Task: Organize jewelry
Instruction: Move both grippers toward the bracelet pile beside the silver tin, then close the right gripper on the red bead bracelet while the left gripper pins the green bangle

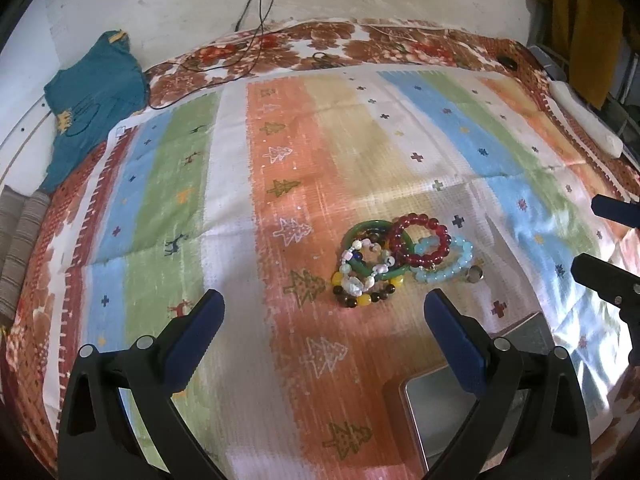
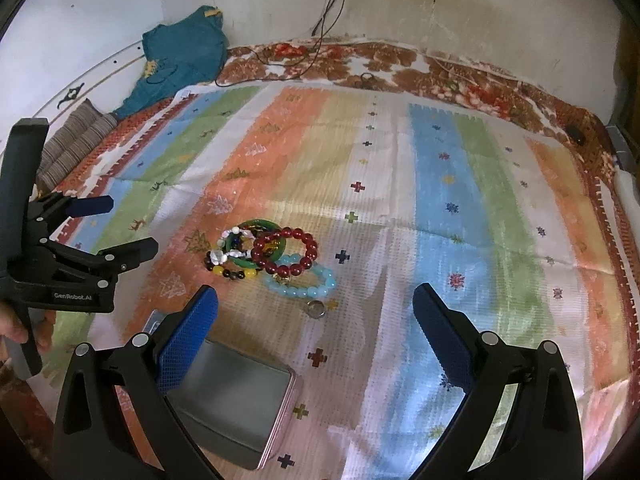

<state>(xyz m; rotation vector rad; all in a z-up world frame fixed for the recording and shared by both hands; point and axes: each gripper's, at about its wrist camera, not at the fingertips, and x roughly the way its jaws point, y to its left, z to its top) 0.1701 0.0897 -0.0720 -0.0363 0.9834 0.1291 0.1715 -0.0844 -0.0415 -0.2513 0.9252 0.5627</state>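
A pile of bracelets lies on the striped cloth (image 1: 280, 200): a green bangle (image 1: 362, 229), a red bead bracelet (image 1: 420, 242), a pale blue bead bracelet (image 1: 446, 266), a white mixed-bead one (image 1: 362, 266) and a yellow-and-brown one (image 1: 360, 298). A small ring (image 1: 474, 275) lies just right of them. The pile (image 2: 280, 254) and ring (image 2: 316, 309) also show in the right wrist view. A silver tin (image 2: 236, 396) sits near me. My left gripper (image 1: 324, 312) is open and empty, short of the pile. My right gripper (image 2: 316, 312) is open and empty above the ring area.
A teal garment (image 1: 92, 100) and a striped cushion (image 1: 16, 240) lie at the far left. Black cables (image 1: 256, 20) hang down the wall. A white object (image 1: 584, 120) lies at the right edge. The tin's corner (image 1: 440, 416) is under my left gripper.
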